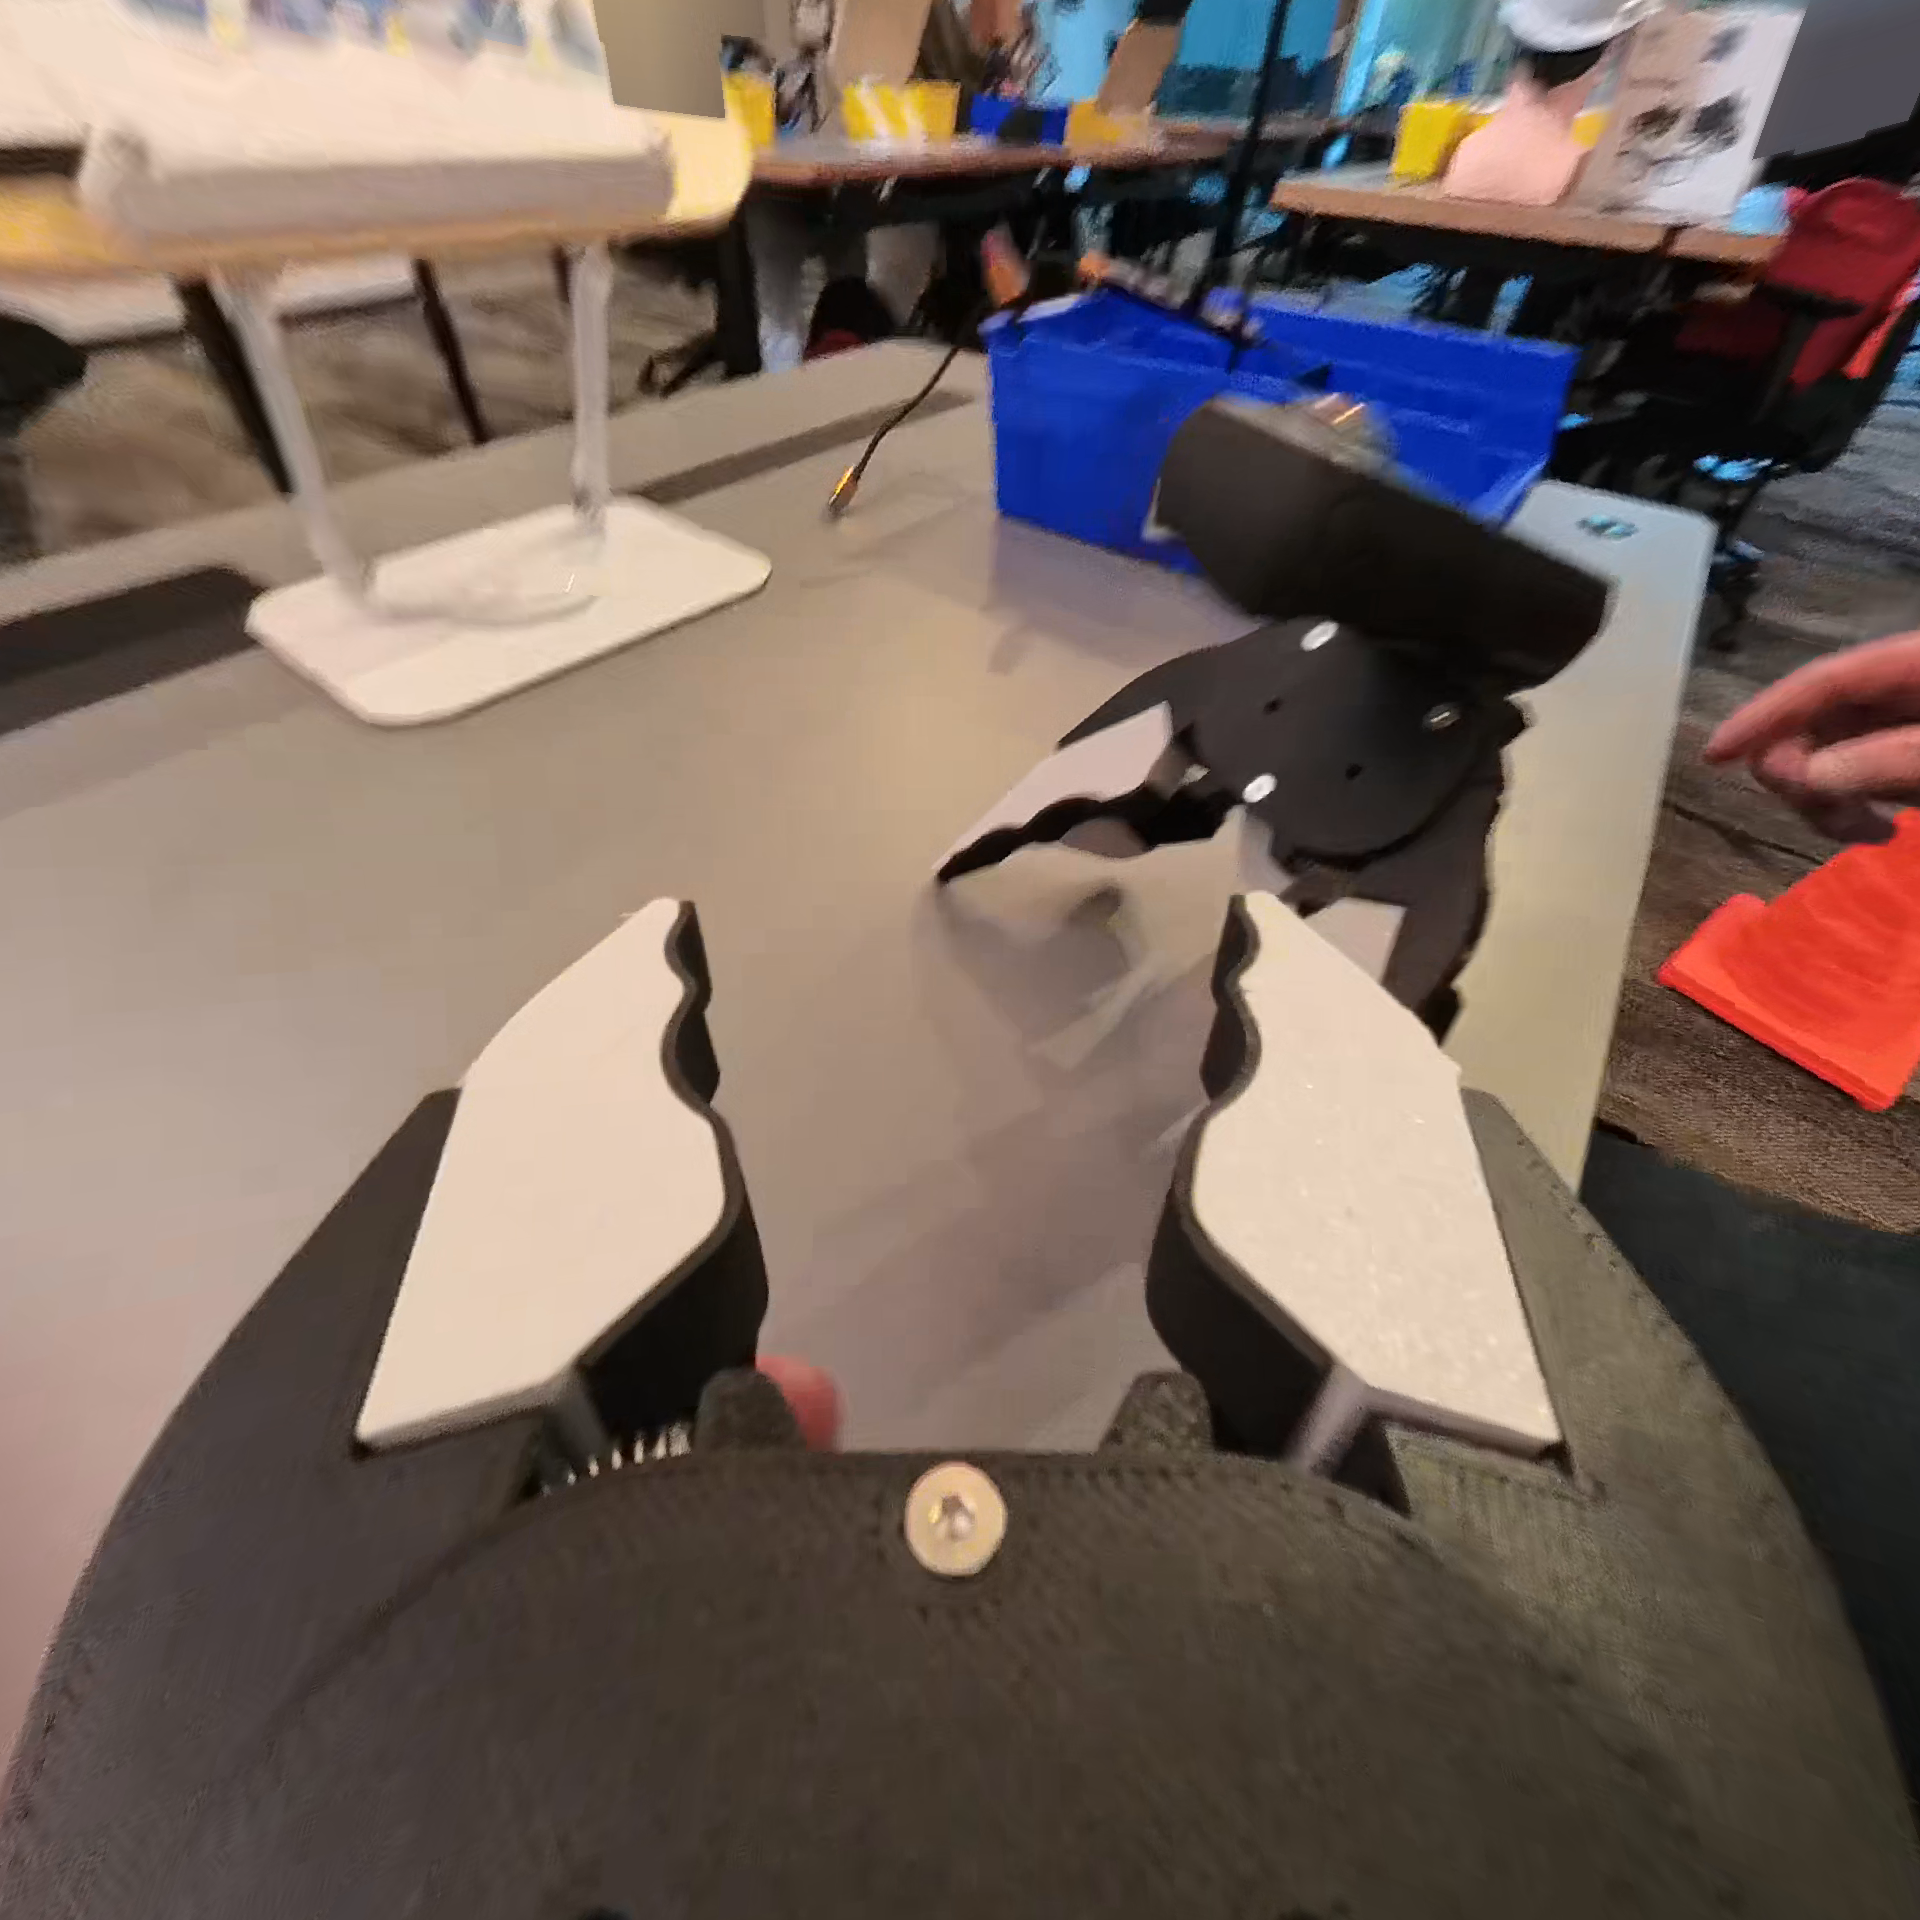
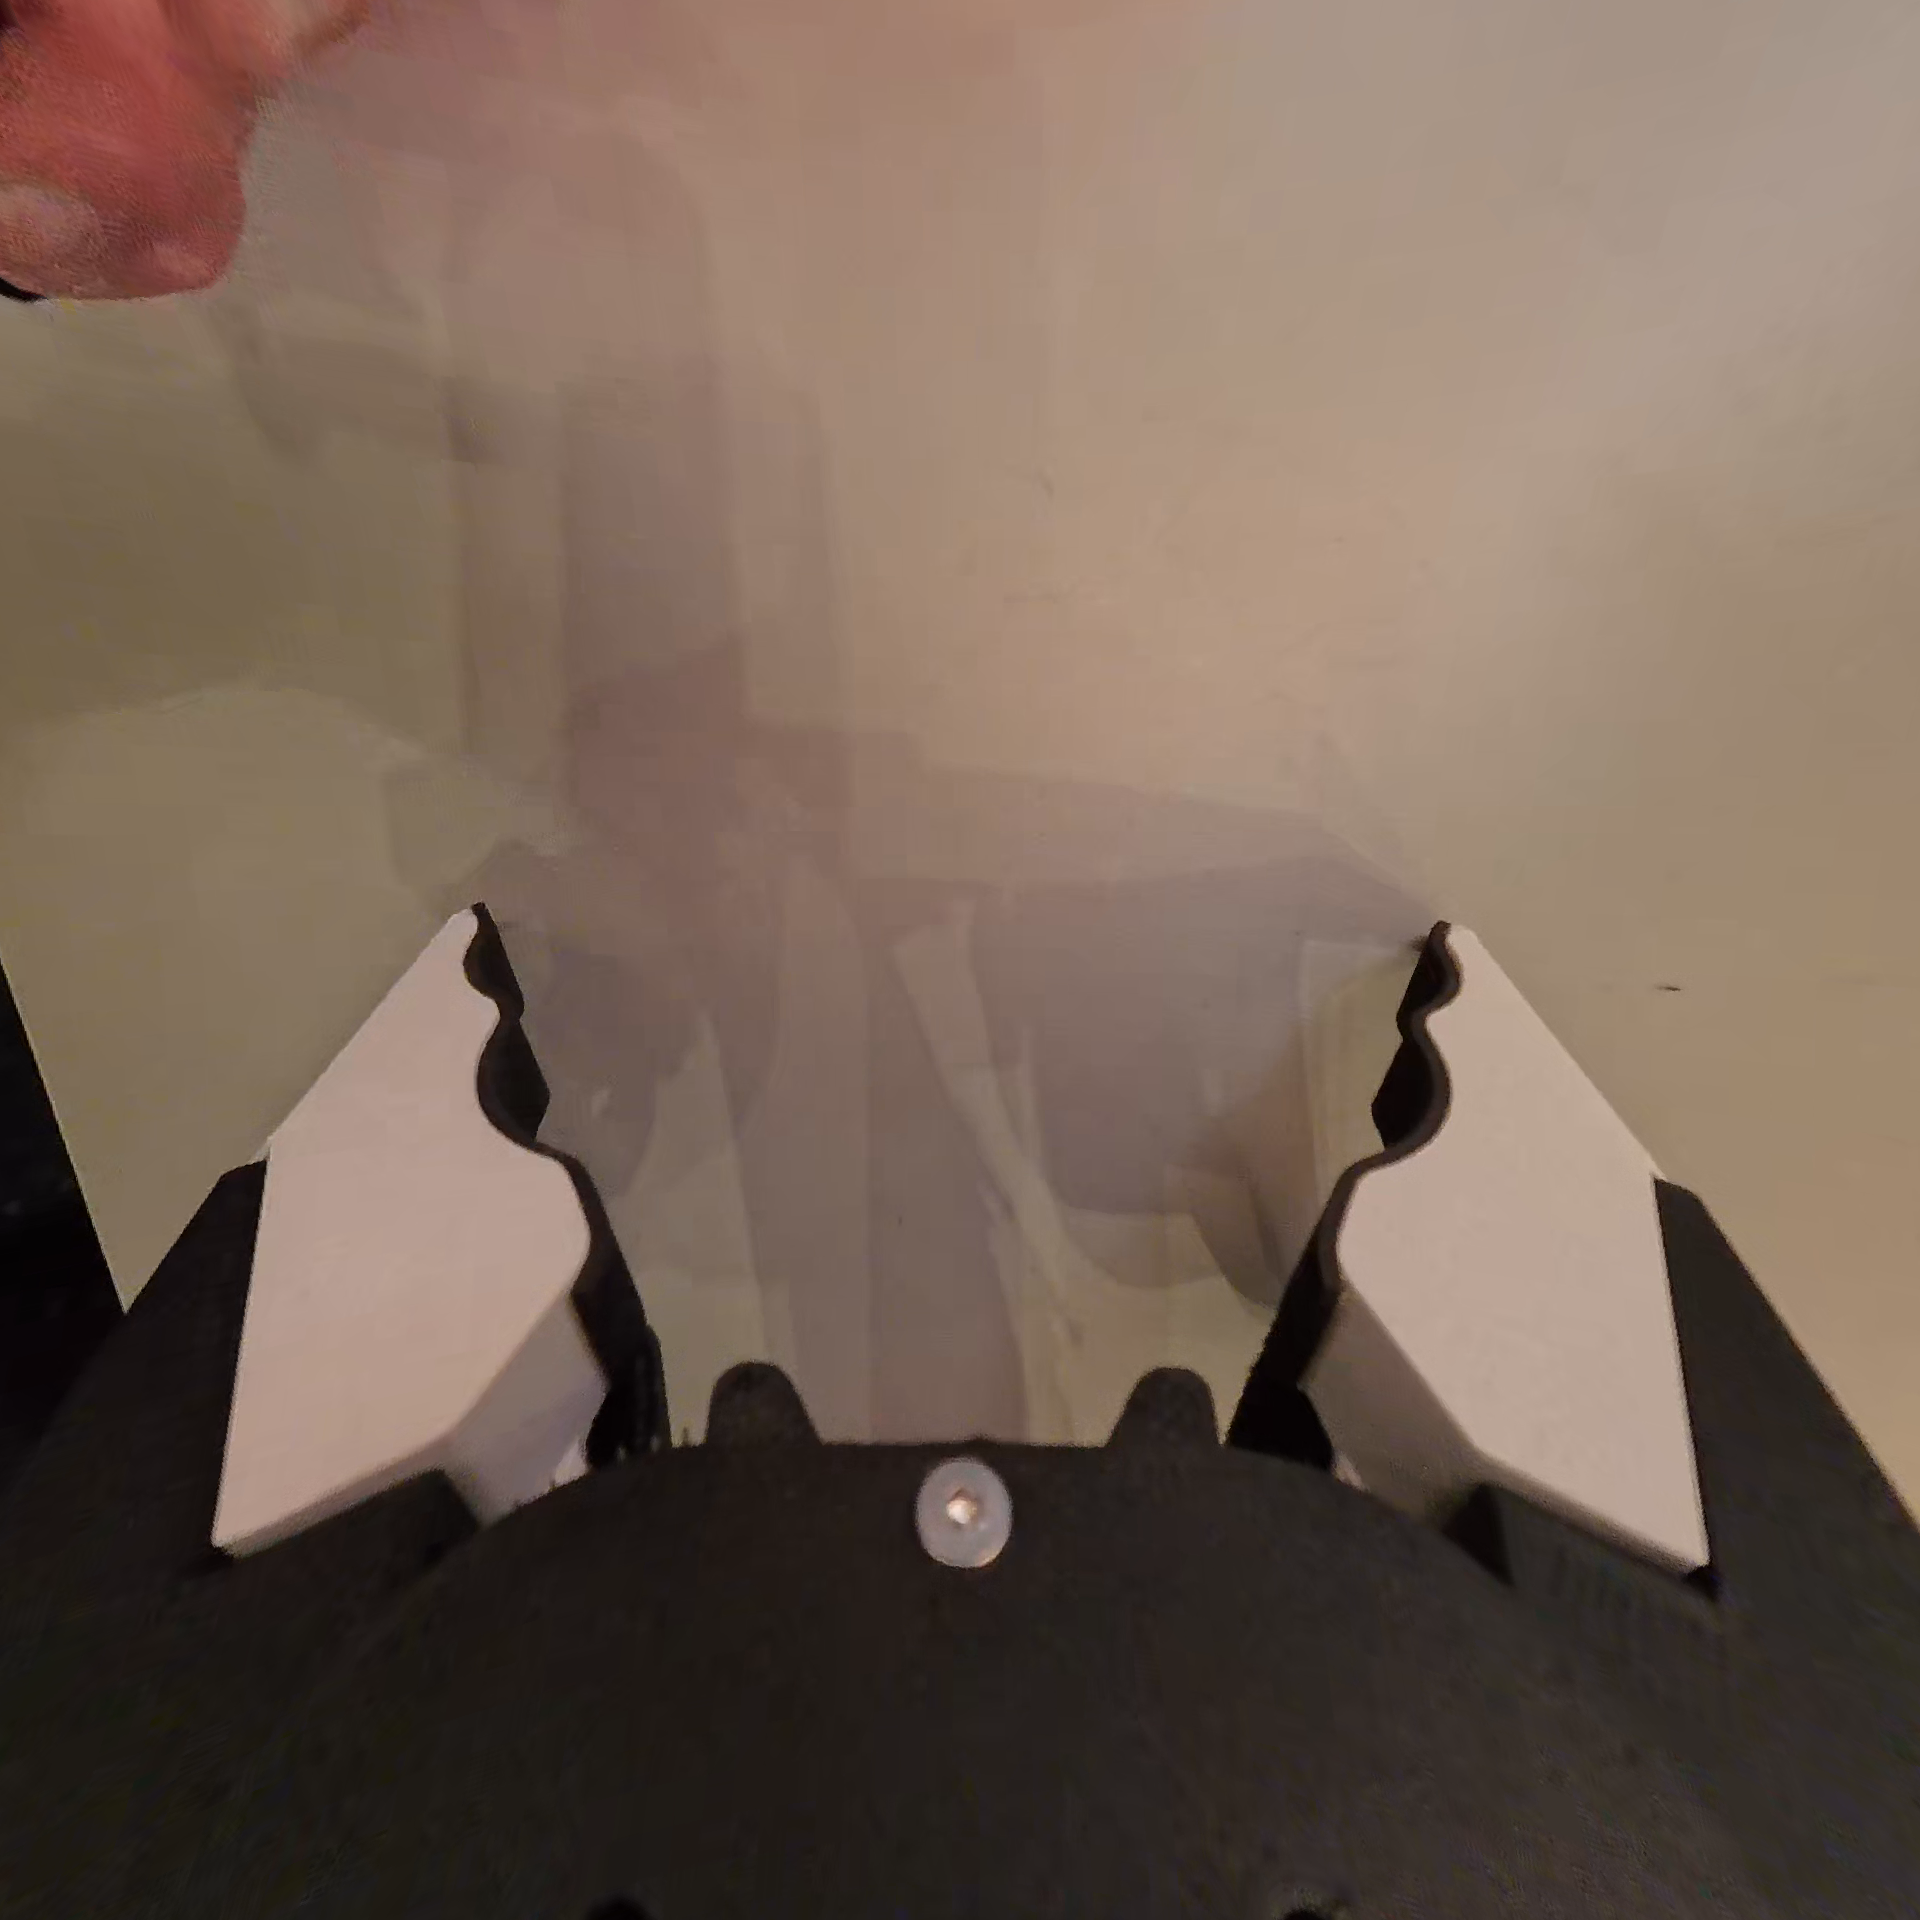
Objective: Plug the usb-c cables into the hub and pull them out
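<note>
Claws are both seen wide apart and empty. Left claw (image 1: pixel 956 925) is held low over the grey bench (image 1: pixel 312 987), nothing between its fingers. Right claw (image 2: pixel 961 925) is pointed steeply down at bare bench surface, its tips near or touching it; which cannot be told. In the left wrist view the right claw appears ahead and to the right, tilted down.

One cable (image 1: pixel 894 421) is seen at the far side of the bench, its metal plug end lying free on the surface, well apart from both claws. No hub is visible in either view. A white stand (image 1: pixel 509 613) sits at far left, a blue bin (image 1: pixel 1278 426) beyond the cable. A hand (image 1: pixel 1829 727) shows at the right edge.

Step is judged to be an idle or start position: nothing is grasped, nothing is plugged. Next move would call for the hub to be located, then the plug end to be reached and pinched close behind the connector.
</note>
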The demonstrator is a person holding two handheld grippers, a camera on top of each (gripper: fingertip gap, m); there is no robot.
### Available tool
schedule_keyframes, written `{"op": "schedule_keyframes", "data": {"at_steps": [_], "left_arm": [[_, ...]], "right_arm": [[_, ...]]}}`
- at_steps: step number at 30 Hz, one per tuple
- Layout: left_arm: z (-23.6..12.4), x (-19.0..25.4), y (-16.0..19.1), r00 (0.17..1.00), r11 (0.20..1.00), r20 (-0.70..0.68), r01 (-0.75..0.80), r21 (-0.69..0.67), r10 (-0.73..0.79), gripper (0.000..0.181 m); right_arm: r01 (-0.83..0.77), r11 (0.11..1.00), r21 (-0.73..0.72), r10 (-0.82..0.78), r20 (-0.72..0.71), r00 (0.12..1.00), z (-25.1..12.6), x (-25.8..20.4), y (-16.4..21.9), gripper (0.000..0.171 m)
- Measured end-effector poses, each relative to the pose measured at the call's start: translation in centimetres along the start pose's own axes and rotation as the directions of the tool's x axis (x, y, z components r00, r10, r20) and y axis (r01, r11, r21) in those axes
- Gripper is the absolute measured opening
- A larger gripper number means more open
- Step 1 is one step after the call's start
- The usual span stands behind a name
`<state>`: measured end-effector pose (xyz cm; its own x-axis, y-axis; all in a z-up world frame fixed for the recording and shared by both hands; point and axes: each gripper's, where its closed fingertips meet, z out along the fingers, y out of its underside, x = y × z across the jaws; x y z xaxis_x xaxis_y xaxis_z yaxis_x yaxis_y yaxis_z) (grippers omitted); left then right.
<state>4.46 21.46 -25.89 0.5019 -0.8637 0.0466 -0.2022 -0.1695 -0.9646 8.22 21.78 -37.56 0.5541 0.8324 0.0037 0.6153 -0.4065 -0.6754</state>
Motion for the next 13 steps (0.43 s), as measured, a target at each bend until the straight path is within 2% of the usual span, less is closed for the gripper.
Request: {"op": "schedule_keyframes", "data": {"at_steps": [7,10,13], "left_arm": [[-0.3,-3.3,5.6,0.987,0.960,0.144,0.100,-0.261,-0.064,0.095],[-0.1,-4.0,8.1,0.982,0.929,0.185,0.093,-0.357,-0.027,0.098],[0.0,-4.4,8.7,0.978,0.911,0.201,0.137,-0.389,-0.061,0.091]], "right_arm": [[0.000,1.000,0.000,0.000,0.000,1.000,0.0,0.0,0.0,0.159],[0.000,1.000,0.000,0.000,0.000,1.000,0.0,0.0,0.0,0.159],[0.000,1.000,0.000,0.000,0.000,1.000,0.0,0.0,0.0,0.159]]}}
